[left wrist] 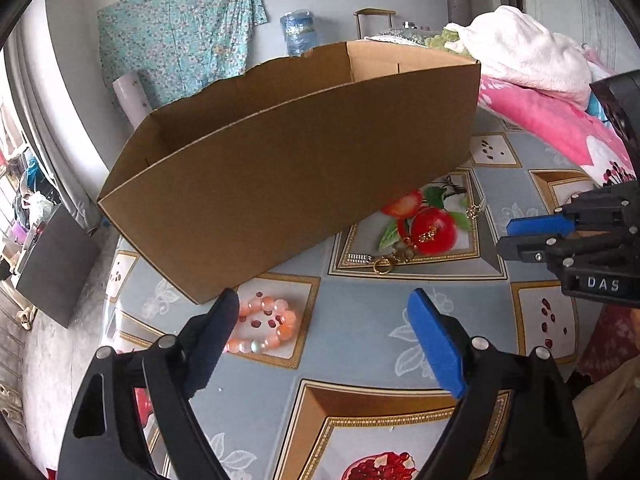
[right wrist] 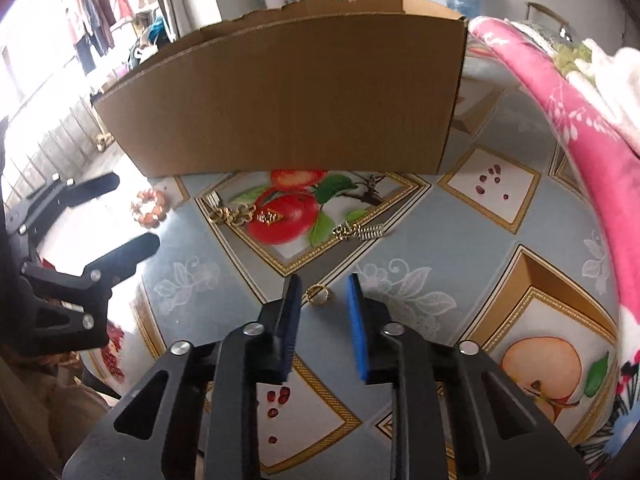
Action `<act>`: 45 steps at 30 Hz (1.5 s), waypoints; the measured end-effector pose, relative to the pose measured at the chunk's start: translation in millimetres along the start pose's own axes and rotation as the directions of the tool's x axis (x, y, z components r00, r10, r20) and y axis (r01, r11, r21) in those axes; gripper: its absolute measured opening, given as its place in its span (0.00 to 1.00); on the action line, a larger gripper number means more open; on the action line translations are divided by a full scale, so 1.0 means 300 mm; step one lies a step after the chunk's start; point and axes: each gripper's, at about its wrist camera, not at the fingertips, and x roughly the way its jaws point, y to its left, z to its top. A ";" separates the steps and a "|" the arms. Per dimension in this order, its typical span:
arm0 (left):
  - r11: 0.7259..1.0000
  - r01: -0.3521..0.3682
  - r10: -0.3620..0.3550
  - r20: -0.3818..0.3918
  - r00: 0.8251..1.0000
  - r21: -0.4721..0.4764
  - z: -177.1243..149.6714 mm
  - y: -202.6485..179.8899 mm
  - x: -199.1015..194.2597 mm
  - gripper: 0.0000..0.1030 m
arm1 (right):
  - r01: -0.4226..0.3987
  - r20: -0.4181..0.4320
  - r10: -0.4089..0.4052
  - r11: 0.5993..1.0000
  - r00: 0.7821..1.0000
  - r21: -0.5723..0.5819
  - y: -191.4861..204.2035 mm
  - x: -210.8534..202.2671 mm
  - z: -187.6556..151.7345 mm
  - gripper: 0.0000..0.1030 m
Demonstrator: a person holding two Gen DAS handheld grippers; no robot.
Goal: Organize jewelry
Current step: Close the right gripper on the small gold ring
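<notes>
Right hand-held gripper (right wrist: 324, 296) open around small gold ring (right wrist: 317, 294) on counter (right wrist: 460, 256); left hand-held gripper (left wrist: 324, 308) open near orange bead bracelet (left wrist: 266, 326).

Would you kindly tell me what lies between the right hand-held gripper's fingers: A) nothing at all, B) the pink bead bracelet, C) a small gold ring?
C: the right hand-held gripper is open around the small gold ring on the tablecloth.
</notes>
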 end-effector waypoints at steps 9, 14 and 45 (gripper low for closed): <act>0.999 0.032 -0.032 0.016 0.999 0.010 0.013 -0.005 0.016 0.81 | 0.046 0.012 -0.045 0.996 0.999 -0.077 0.025 -0.001 -0.014 0.10; 0.998 0.056 -0.057 0.019 0.998 0.002 0.026 -0.006 0.039 0.72 | 0.028 0.013 -0.027 0.998 1.000 -0.049 0.011 0.004 -0.015 0.10; 0.984 0.179 -0.177 -0.065 0.982 0.022 0.053 -0.047 0.137 0.10 | -0.040 0.025 0.040 0.999 0.999 0.010 -0.075 0.007 -0.006 0.10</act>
